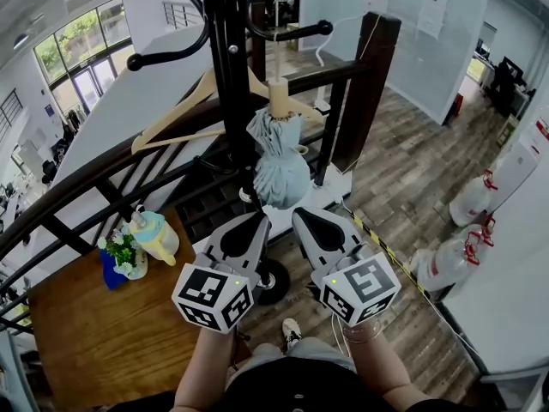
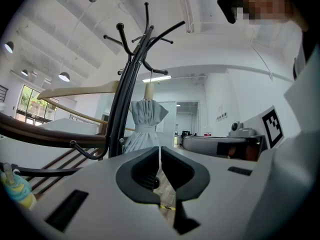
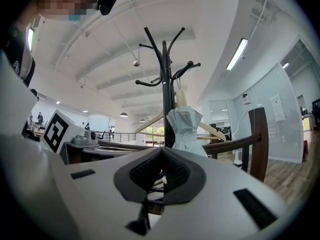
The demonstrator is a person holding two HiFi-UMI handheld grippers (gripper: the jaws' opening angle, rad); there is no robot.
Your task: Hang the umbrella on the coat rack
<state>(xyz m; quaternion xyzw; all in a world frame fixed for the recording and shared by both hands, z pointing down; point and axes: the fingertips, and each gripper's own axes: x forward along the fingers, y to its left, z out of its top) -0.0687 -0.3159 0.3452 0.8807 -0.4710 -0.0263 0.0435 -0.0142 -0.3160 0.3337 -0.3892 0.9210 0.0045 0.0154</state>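
Observation:
The folded pale blue umbrella hangs by its wooden handle from a hook of the black coat rack, close against the pole. My left gripper and right gripper sit side by side just below it, both shut and empty, neither touching it. In the left gripper view the umbrella hangs beyond the shut left gripper, right of the rack pole. In the right gripper view the umbrella and rack stand beyond the shut right gripper.
A wooden clothes hanger hangs on the rack left of the umbrella. A dark wooden stair railing with a thick post runs behind. A wooden table at lower left bears a flower pot and a yellow toy. White canisters stand at right.

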